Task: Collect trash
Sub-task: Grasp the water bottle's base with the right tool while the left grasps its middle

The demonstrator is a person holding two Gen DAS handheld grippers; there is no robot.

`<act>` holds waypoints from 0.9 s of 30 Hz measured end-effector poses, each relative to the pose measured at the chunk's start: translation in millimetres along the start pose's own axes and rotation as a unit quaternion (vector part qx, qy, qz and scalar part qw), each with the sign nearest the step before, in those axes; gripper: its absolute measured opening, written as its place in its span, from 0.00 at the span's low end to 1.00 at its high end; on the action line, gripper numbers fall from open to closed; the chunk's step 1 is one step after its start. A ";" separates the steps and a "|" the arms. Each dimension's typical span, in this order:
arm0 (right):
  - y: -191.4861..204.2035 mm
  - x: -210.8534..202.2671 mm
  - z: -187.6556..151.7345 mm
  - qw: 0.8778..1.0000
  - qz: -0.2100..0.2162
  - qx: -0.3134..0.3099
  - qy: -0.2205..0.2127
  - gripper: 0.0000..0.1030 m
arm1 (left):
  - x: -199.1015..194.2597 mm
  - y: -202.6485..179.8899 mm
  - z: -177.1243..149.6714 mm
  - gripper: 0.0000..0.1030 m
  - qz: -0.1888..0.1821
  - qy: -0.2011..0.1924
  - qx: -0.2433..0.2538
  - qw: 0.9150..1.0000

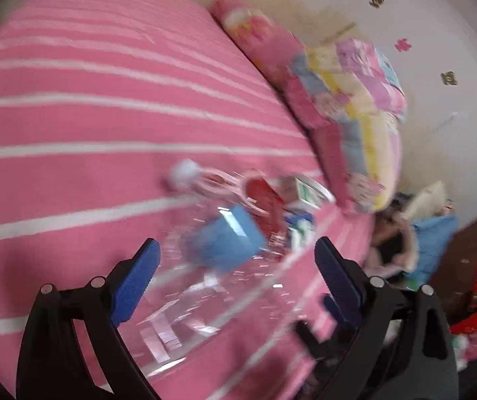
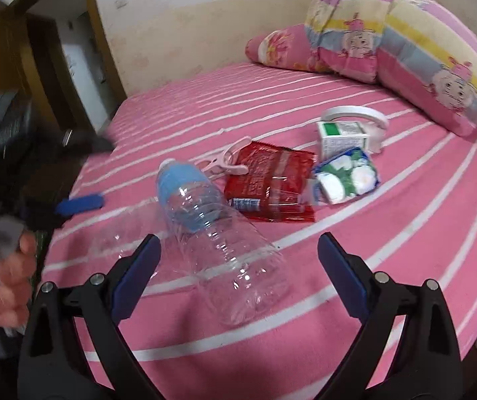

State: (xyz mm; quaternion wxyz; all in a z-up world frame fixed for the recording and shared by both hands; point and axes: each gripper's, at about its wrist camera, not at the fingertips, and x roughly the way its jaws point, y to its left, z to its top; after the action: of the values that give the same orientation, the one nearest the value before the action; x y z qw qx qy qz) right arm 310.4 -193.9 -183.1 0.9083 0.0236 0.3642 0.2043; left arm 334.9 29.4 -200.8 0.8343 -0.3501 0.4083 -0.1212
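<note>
Both grippers are spread wide with nothing between the pads. The right gripper frames the empty clear plastic water bottle, which lies on its side at frame centre on the pink striped bedsheet, blue label and cap end pointing to the upper left, base toward the camera. The left gripper sees the same bottle between its fingers, heavily blurred (that view smears badly, so contact cannot be told). In the right wrist view the left gripper sits at the left edge, near the bottle's neck. The rest of the trash is clustered just beyond the bottle, centre to centre-right: a red snack wrapper touching or just beside the bottle's shoulder, a blue-and-green packet, a small green-and-white carton, with a white ring-shaped object behind it and a pink clothes clip by the wrapper (probably not trash). A folded quilt sits upper right. Risks, as I judge them: the thin empty bottle is round and slick, so a squeeze off its axis could make it roll or squirt out on the soft sheet; a hard squeeze could crumple it; both grippers going for the same bottle could collide; a sweep through could drag the wrapper or snag the sheet.
</note>
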 end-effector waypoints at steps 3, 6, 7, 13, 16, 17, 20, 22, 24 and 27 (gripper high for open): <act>5.5 15.9 -2.2 1.000 -0.004 -0.028 0.015 0.91 | 28.1 -6.7 6.6 0.88 -0.011 0.036 -0.004 0.999; 3.1 25.8 -6.3 0.999 -0.003 -0.034 0.027 0.91 | 55.6 -7.0 6.7 0.88 -0.008 0.084 -0.007 0.996; 2.1 29.7 -7.0 0.999 -0.005 -0.036 0.032 0.91 | 60.3 -7.5 6.0 0.88 -0.004 0.091 -0.008 0.996; -2.1 47.5 -7.7 0.998 -0.008 -0.041 0.053 0.91 | 72.9 -2.1 5.2 0.88 -0.003 0.125 -0.007 0.992; 0.8 51.0 -8.5 0.997 -0.002 -0.047 0.058 0.88 | 82.1 0.3 6.3 0.88 0.000 0.133 -0.010 0.991; 3.8 51.8 -9.1 0.997 0.002 -0.052 0.060 0.84 | 85.7 1.5 7.5 0.88 -0.003 0.135 -0.017 0.991; 9.1 54.9 -10.4 0.996 0.012 -0.060 0.069 0.70 | 90.8 7.8 9.8 0.88 -0.016 0.134 -0.033 0.990; 12.0 54.7 -11.5 0.995 0.015 -0.068 0.070 0.68 | 93.8 7.1 9.4 0.88 -0.018 0.135 -0.029 0.990; 18.1 52.3 -12.5 0.994 0.011 -0.087 0.063 0.65 | 94.4 6.6 8.5 0.88 -0.020 0.131 -0.029 0.991; 26.0 44.8 -12.0 0.994 0.015 -0.097 0.046 0.64 | 89.9 8.5 9.0 0.81 -0.035 0.119 -0.040 0.991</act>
State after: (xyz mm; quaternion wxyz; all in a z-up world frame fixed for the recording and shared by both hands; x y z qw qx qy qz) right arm 322.4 -154.0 -216.2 0.8855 -0.0686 0.3837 0.2529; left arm 398.3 -4.0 -256.4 0.7603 -0.3799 0.4971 -0.1747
